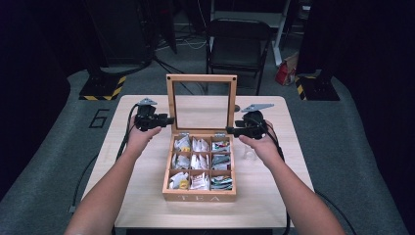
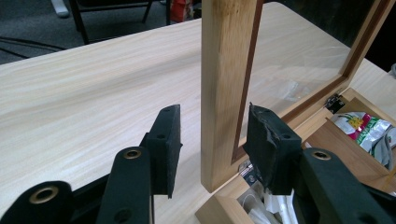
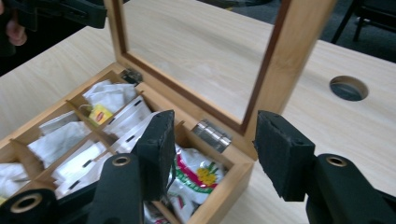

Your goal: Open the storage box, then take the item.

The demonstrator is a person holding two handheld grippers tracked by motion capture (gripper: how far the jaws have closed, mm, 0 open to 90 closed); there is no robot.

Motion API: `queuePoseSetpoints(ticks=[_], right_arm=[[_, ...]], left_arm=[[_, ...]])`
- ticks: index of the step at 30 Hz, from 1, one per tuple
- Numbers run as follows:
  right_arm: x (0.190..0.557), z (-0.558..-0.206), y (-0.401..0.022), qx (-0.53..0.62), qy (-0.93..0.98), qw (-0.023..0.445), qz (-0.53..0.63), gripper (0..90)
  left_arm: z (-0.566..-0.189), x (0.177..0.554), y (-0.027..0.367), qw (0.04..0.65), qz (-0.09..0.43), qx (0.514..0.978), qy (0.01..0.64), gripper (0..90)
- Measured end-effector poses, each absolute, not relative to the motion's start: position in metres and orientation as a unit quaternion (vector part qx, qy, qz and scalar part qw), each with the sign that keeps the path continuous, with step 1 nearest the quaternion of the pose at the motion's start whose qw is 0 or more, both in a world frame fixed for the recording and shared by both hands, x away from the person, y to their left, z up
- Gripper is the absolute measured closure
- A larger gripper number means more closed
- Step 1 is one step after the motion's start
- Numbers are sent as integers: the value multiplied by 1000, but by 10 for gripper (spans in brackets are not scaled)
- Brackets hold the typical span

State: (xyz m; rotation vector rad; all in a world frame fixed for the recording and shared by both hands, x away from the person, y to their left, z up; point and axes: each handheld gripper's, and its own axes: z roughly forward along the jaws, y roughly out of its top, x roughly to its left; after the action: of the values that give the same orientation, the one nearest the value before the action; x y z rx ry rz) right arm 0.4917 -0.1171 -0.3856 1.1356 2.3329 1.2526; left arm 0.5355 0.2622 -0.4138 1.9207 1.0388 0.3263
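A wooden tea box [image 1: 199, 197] stands on the table with its glass-paned lid [image 1: 201, 78] raised upright. Its compartments hold several tea bags [image 1: 199, 164]. My left gripper [image 1: 169, 120] is at the lid's left frame post [image 2: 224, 70]. Its jaws straddle the post, with a visible gap at the left pad [image 2: 168, 140], so it is open. My right gripper [image 1: 230, 130] is at the box's back right corner, by the hinge [image 3: 212, 133]. Those jaws stand open beside the lid's right post [image 3: 280, 60], above a green and red tea bag [image 3: 196, 175], and nothing is pressed between them.
The light wooden table [image 1: 147, 196] has bare room on both sides of the box and a round cable hole [image 3: 348, 87] behind the lid. A black folding chair [image 1: 238, 46] and a red bag [image 1: 284, 73] are on the floor beyond the table's far edge.
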Motion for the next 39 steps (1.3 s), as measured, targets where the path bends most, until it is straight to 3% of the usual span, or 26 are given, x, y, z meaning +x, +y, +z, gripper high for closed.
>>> queuePoseSetpoints(ticks=[21, 39], right_arm=[[459, -399, -72, 292, 846, 116, 431, 505], [440, -416, -29, 204, 870, 58, 445, 592]], left_arm=[[-410, 517, 274, 457, 130, 773, 422, 485], [-407, 504, 276, 461, 132, 777, 407, 469]])
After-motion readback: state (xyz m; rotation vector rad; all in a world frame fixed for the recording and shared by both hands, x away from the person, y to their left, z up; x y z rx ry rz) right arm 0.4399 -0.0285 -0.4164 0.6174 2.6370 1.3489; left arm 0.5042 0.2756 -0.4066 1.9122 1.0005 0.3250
